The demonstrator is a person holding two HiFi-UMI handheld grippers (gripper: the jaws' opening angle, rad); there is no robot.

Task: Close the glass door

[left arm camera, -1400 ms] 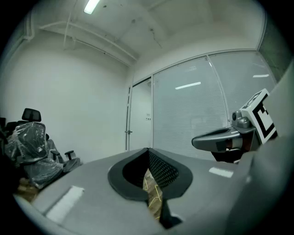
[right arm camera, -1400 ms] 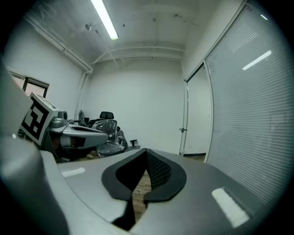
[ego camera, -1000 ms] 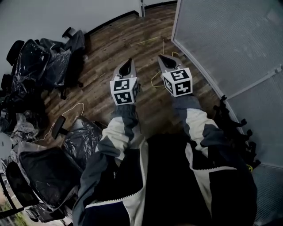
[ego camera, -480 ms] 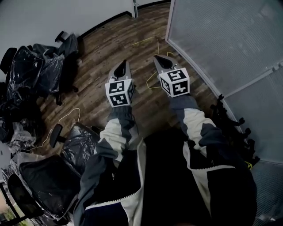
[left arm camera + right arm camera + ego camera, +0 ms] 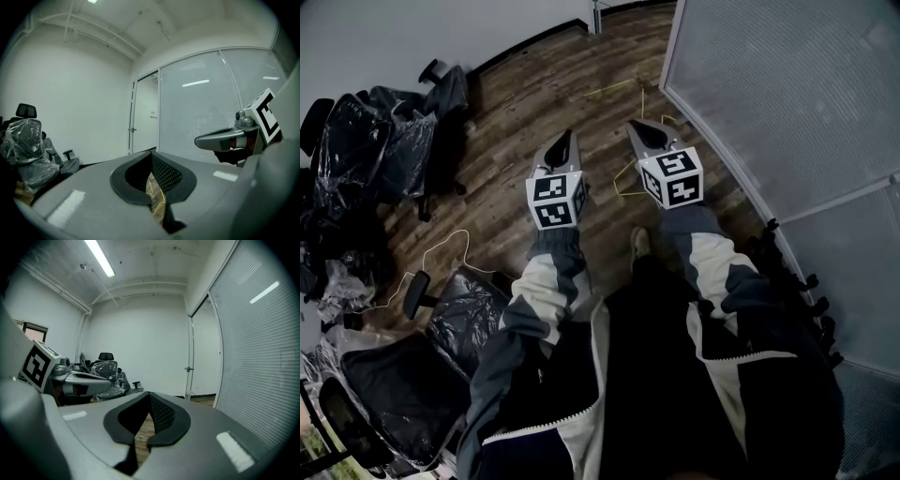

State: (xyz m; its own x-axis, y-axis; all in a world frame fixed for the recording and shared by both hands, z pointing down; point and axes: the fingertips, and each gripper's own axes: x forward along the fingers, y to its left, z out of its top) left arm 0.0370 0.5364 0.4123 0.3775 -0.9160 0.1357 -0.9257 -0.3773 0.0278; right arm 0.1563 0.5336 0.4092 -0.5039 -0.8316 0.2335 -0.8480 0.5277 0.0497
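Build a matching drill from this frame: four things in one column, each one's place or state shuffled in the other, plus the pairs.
1. left gripper
2. frosted glass partition
3. plastic-wrapped chairs
4. yellow wire

A. lying loose on the wood floor, mid-frame in the head view
B. shut, nothing held
C. fills the head view's right side
D. piled at the head view's left side

Pairs: 1-B, 2-C, 3-D, 4-A

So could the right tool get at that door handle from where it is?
Probably not yet. The door handle stands well ahead of the right tool, across open wooden floor. Nothing seems to block the way, though; stepping closer should do.
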